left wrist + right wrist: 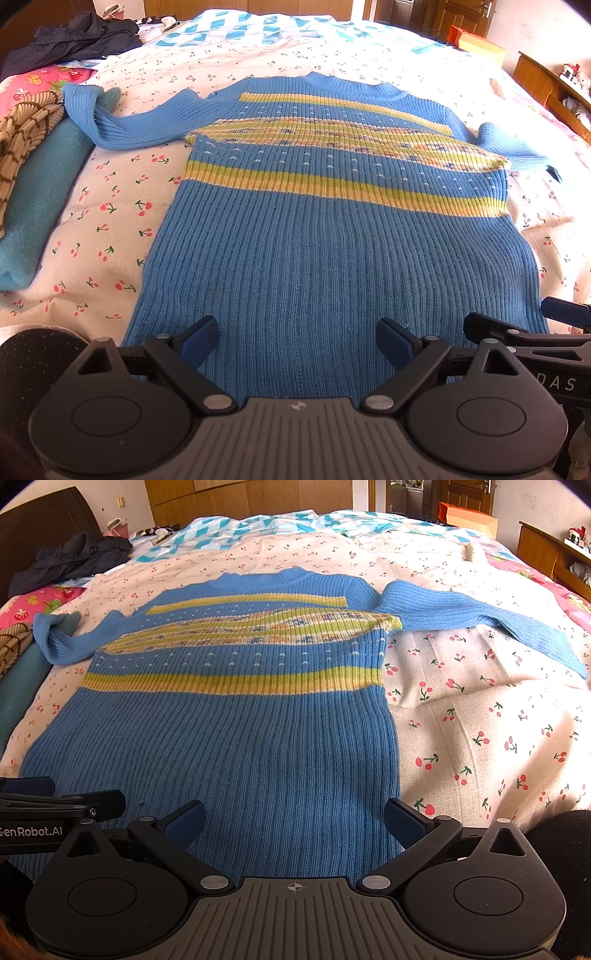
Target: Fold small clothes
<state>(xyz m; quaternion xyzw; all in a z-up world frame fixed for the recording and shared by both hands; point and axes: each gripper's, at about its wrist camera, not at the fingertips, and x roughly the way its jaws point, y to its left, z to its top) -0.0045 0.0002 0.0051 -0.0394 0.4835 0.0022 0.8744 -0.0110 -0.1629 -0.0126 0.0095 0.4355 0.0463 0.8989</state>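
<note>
A blue ribbed sweater point(325, 236) with yellow-green stripes lies flat on the bed, collar far, hem near, both sleeves spread out. My left gripper point(297, 345) hovers open over the hem's left half with nothing between its blue pads. In the right wrist view the same sweater point(236, 738) fills the middle, and my right gripper point(293, 825) stands open above the hem's right half, empty. Each gripper shows at the other view's edge: the right gripper point(543, 325) beside the left, the left gripper point(55, 801) at the lower left.
The bed carries a white cherry-print cover point(480, 738). A teal towel point(40, 206) and a beige knitted piece point(22, 136) lie at the left edge. Dark clothing point(74, 40) is piled at the far left. A wooden cabinet point(546, 85) stands right of the bed.
</note>
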